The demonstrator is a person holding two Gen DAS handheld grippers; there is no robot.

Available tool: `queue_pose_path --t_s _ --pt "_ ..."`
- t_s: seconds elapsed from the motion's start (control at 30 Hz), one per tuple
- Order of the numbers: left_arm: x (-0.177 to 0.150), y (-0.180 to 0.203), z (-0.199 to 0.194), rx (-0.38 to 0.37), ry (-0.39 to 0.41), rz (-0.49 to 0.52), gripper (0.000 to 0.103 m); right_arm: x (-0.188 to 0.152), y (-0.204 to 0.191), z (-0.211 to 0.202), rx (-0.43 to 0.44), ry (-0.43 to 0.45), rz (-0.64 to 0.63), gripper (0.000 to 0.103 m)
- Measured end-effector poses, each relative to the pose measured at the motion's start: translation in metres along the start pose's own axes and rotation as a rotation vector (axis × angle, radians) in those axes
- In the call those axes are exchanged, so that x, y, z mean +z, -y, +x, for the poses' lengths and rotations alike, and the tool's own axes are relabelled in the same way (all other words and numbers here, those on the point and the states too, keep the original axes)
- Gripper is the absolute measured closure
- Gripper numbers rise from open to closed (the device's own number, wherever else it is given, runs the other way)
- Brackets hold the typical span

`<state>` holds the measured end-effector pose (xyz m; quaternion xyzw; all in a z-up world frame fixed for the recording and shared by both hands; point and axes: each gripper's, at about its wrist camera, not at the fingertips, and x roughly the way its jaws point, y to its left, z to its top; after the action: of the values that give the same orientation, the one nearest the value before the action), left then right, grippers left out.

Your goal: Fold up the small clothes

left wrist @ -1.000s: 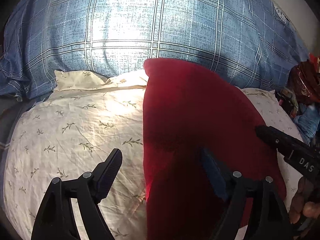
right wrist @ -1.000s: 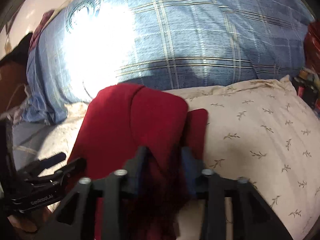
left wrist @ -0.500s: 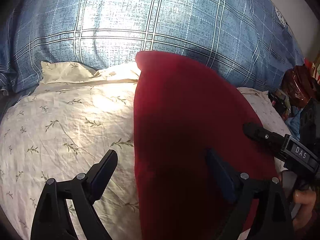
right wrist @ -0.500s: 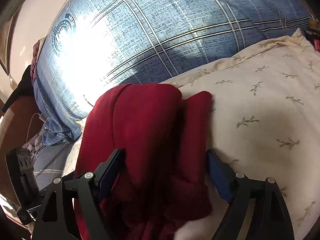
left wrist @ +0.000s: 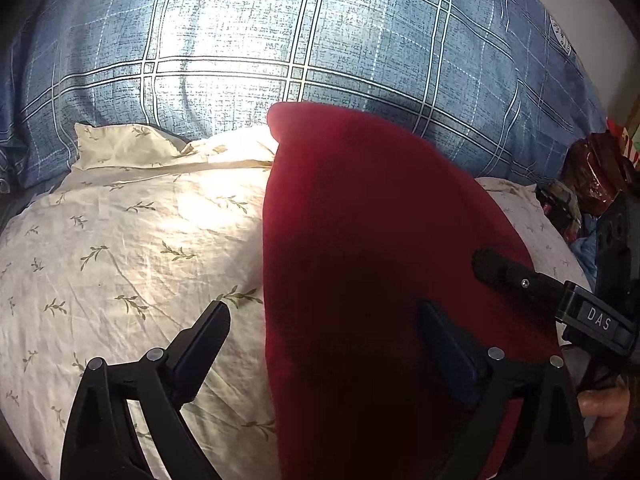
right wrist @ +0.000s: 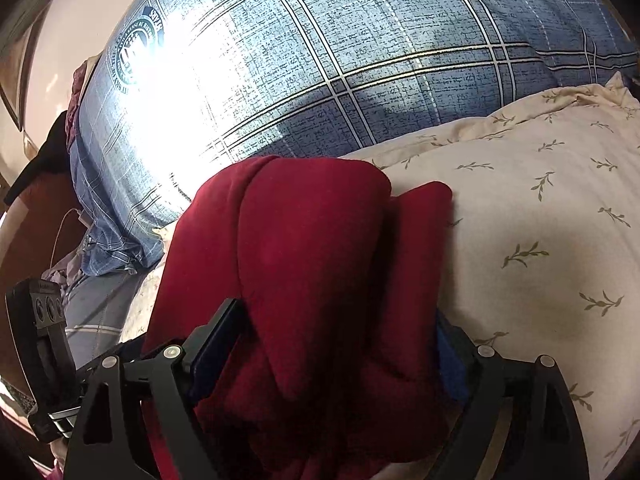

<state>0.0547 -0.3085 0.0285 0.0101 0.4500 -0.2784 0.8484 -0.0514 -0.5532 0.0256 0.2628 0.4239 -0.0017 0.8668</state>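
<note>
Two grippers are spreading wide over a folded red garment (left wrist: 360, 264) on a bed.

Blue plaid bedding (left wrist: 320, 40) is bulging behind a leaf-print pillow (left wrist: 132, 248) where the garment is lying; the left gripper (left wrist: 324, 344) is opening astride its edge, the right gripper (right wrist: 340, 344) opening around its bunched folds.
</note>
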Motion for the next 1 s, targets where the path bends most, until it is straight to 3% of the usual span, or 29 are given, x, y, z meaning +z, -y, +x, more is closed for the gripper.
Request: queue_pose_path --t_s 0.47,0.57,0.63,0.7,0.87,1.0 --pt "0.003 -0.001 0.008 -0.012 -0.007 -0.021 0.003 0.0 -0.003 0.005 -0.007 0.007 -0.029 0.012" --pt "0.004 -0.002 0.009 -0.019 -0.012 -0.028 0.003 0.0 -0.005 0.005 -0.013 0.01 -0.036 0.018" --pt "0.004 -0.003 0.01 -0.035 -0.011 -0.033 0.007 0.0 -0.006 0.003 -0.012 0.014 -0.046 0.03" --pt "0.005 -0.002 0.01 -0.103 -0.02 -0.03 0.032 0.0 -0.011 0.0 -0.017 0.024 -0.075 0.042" --pt "0.007 -0.003 -0.007 -0.099 -0.006 -0.026 0.055 0.0 -0.025 -0.016 -0.032 0.045 -0.103 0.06" --pt "0.003 -0.009 -0.042 -0.099 0.001 -0.023 0.058 -0.005 -0.042 -0.033 0.021 0.029 -0.113 0.063"
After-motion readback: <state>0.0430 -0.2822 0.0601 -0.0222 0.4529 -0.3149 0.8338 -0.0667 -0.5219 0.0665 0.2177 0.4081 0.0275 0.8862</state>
